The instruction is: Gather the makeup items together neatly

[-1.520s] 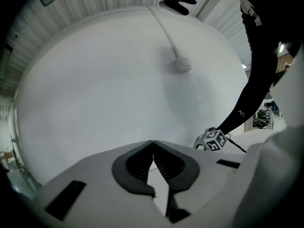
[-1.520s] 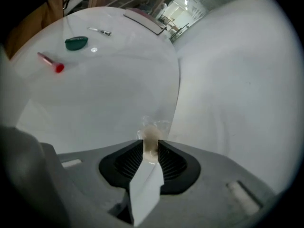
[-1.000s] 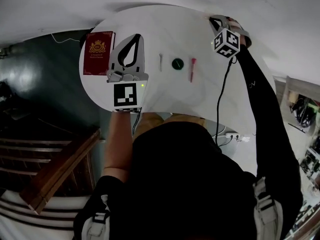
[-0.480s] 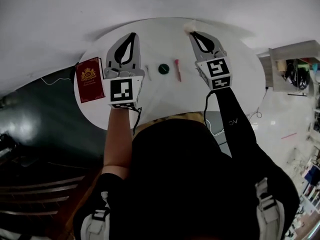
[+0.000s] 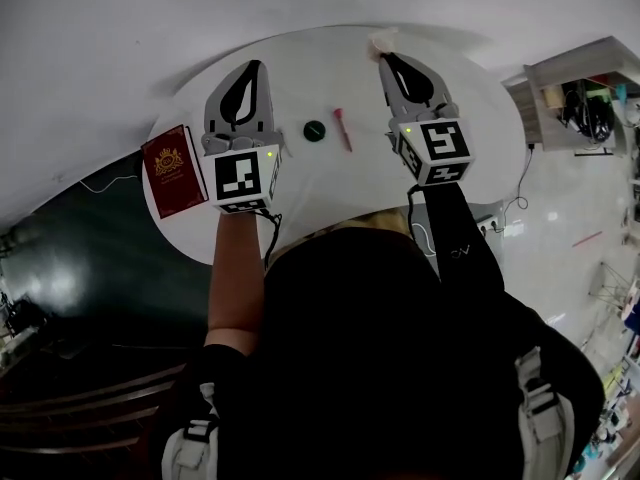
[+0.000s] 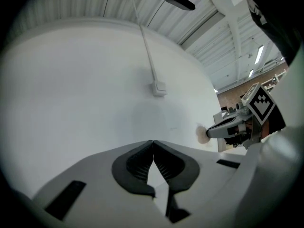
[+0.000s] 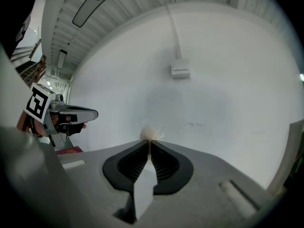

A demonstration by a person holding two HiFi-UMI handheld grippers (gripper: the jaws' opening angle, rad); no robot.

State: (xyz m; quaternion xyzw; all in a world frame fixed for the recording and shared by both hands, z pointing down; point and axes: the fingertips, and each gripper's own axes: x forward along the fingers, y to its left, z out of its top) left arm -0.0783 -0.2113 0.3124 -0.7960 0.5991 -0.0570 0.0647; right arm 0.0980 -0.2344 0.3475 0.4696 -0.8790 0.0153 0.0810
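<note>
Above table [image 5: 300, 183], right tool [image 5: 384, 62] lifted puff [image 5: 383, 40].

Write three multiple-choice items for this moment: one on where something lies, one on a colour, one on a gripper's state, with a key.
1. Where on the table does the red booklet lie?
A) at the left rim, beside the left gripper
B) at the far rim
C) in the middle

2. What colour is the slim stick next to the round item?
A) blue
B) pink-red
C) yellow

3. How do the right gripper's jaws stand?
A) wide apart, empty
B) shut on a cream puff
C) shut on the booklet

Key: 1 A, the head view shows it at the left rim; 2 B, it reads pink-red against the white top; 3 B, the right gripper view shows the puff pinched at the tips.
</note>
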